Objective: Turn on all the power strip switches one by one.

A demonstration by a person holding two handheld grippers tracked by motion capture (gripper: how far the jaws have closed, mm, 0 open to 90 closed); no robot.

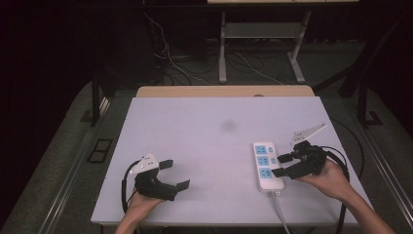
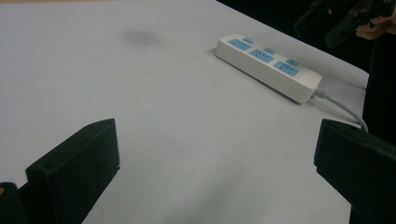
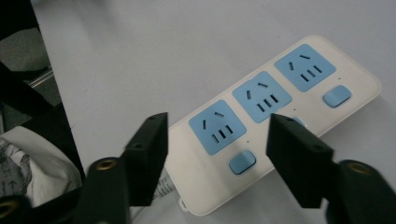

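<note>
White power strip on the table, right gripper over it
The power strip (image 1: pixel 267 165) has three blue sockets, each with a blue switch; right gripper (image 1: pixel 282 165) spread above its cord end, left gripper (image 1: pixel 174 174) spread, well apart from the strip

A dim lab: white table (image 1: pixel 195 146), floor cables (image 1: pixel 170 58), metal stand legs (image 1: pixel 223 48).

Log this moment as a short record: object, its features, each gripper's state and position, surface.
object: white power strip, lying flat near the table's right side
features: three blue sockets, each with a blue switch; grey cable running off the near edge
right gripper: open, jaws just above the power strip
left gripper: open, apart from the strip, holding nothing
surface: white table with a faint dark smudge
</note>
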